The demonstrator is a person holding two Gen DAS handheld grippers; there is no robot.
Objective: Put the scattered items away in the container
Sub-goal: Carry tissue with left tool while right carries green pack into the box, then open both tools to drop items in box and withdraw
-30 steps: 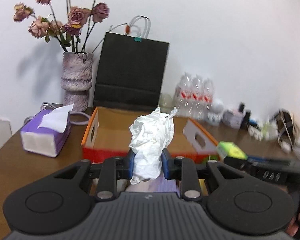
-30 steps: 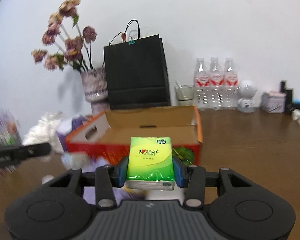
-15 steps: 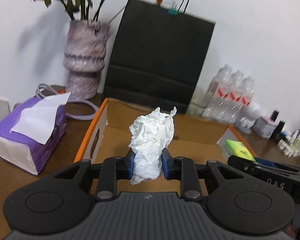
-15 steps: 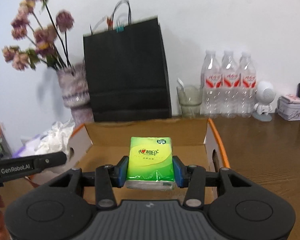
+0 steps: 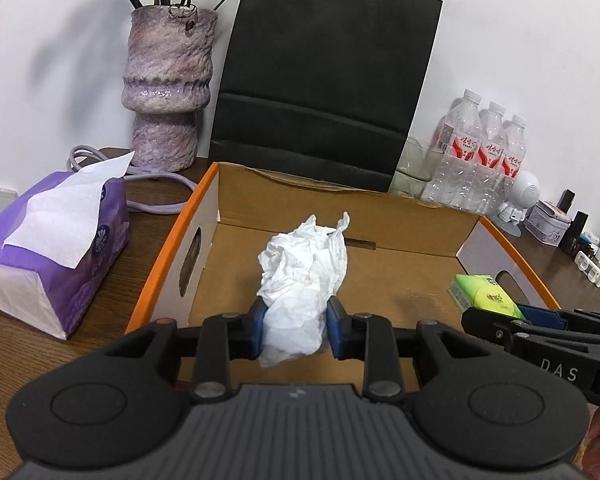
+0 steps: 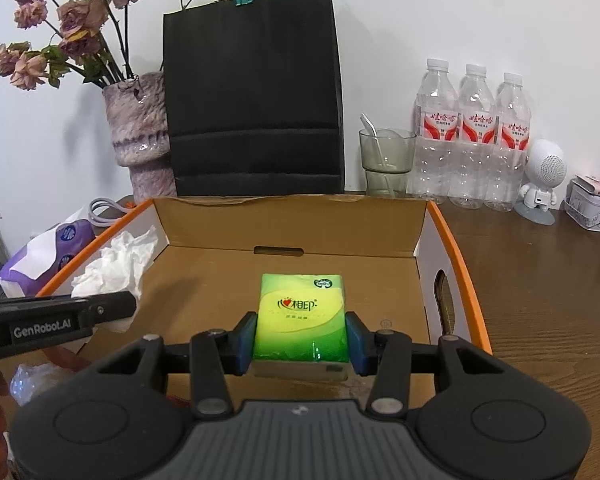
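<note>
An open cardboard box [image 5: 168, 264] with orange rims lies on the wooden table. My left gripper [image 5: 296, 332] hangs over its left half with a crumpled white tissue [image 5: 304, 268] between its blue pads. The jaws are opening, and the pads still touch the tissue. My right gripper [image 6: 300, 342] is shut on a green tissue pack [image 6: 302, 312] over the box's [image 6: 460, 264] right half. Each view shows the other gripper's load: the green pack [image 5: 484, 294] at the right, the crumpled tissue [image 6: 112, 268] at the left.
A purple tissue box [image 5: 52, 252] and a cable [image 5: 156, 188] lie left of the box. Behind it stand a vase [image 5: 168, 92] and a black paper bag [image 5: 320, 92]. At the back right are a glass [image 6: 386, 160], three water bottles [image 6: 472, 132], a white figurine [image 6: 542, 176] and a tin [image 6: 592, 208].
Both grippers have moved forward with their loads, from in front of the box's near wall to above its inside. Most of that move came early in the second.
</note>
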